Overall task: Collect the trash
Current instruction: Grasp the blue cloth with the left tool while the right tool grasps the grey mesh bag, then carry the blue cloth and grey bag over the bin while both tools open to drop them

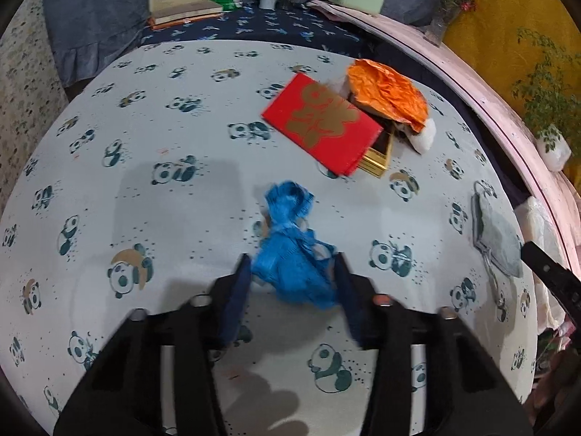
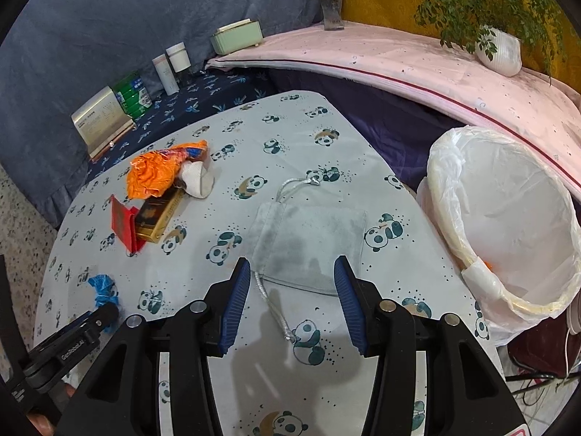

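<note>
Black, blue-padded fingers of the left gripper (image 1: pixel 292 272) either side of a crumpled blue plastic bag (image 1: pixel 290 247), pads touching its lower folds; whether truly pinched or only bracketed, cannot tell, the near pads being smeared with blur. Bag thin, ribbed, twisted into a knot at its far end, lying on the desk (image 1: pixel 145 189), which wears a pale cloth printed with pandas.

Beyond the blue bag: a flat red lid with a gold character (image 1: pixel 321 123), tilted across a gold-edged box (image 1: pixel 379 158); box interior dark, contents not readable. Propped on the box's far side, a crinkled orange foil wrapper (image 1: pixel 386 92) and a wad of white tissue (image 1: pixel 425 134).

Right of the blue bag, a flat grey drawstring pouch (image 2: pixel 308 234), soft felt-like cloth, silver cord looped at its far corner and trailing toward the camera. Right gripper (image 2: pixel 292 272) hanging over the pouch's near edge, fingers parted about halfway, nothing between them.

Farther right again, off the desk's edge, a round bin lined with translucent white plastic (image 2: pixel 508 218); inside, only a small orange scrap near the rim, the bottom washed out.

Far behind the blue bag, against a blue cushion: tins, two white jars, a green packet, labels too small to read.
</note>
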Action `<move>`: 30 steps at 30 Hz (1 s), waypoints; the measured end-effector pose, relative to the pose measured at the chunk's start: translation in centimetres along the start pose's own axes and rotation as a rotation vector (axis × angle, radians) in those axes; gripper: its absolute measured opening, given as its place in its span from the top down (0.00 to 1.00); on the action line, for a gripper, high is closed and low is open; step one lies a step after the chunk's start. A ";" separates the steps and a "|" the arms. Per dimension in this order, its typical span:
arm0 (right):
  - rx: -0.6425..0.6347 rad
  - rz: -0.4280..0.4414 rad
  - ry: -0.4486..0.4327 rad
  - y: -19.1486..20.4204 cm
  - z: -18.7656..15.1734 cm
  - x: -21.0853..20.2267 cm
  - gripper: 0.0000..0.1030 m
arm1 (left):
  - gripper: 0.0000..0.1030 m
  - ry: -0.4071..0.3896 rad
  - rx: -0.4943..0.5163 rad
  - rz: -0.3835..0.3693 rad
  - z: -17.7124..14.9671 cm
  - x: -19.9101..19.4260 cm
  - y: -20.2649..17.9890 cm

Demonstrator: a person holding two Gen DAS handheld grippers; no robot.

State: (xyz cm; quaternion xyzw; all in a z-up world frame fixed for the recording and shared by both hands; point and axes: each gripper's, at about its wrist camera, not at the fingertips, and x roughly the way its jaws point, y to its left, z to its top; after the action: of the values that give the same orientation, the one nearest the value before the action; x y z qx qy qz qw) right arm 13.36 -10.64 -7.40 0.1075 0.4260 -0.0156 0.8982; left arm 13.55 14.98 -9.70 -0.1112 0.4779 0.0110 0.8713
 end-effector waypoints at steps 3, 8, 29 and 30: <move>0.014 -0.008 0.009 -0.6 0.1 0.7 0.54 | 0.69 0.001 0.000 -0.026 0.2 -0.1 -0.4; 0.024 -0.022 0.014 -1.3 0.3 1.4 0.54 | 0.71 -0.007 0.000 -0.062 0.7 -0.4 -1.4; 0.031 -0.016 0.038 -2.6 0.4 3.5 0.95 | 0.71 -0.024 0.085 -0.146 2.1 -0.6 -7.3; 0.030 -0.015 0.028 -2.6 0.4 3.1 0.95 | 0.71 -0.025 0.089 -0.146 2.1 -0.7 -7.5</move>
State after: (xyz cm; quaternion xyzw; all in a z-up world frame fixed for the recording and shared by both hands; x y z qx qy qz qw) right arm 15.29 -13.10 -10.03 0.1179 0.4389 -0.0275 0.8904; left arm 15.84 8.14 -6.66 -0.1068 0.4575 -0.0726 0.8798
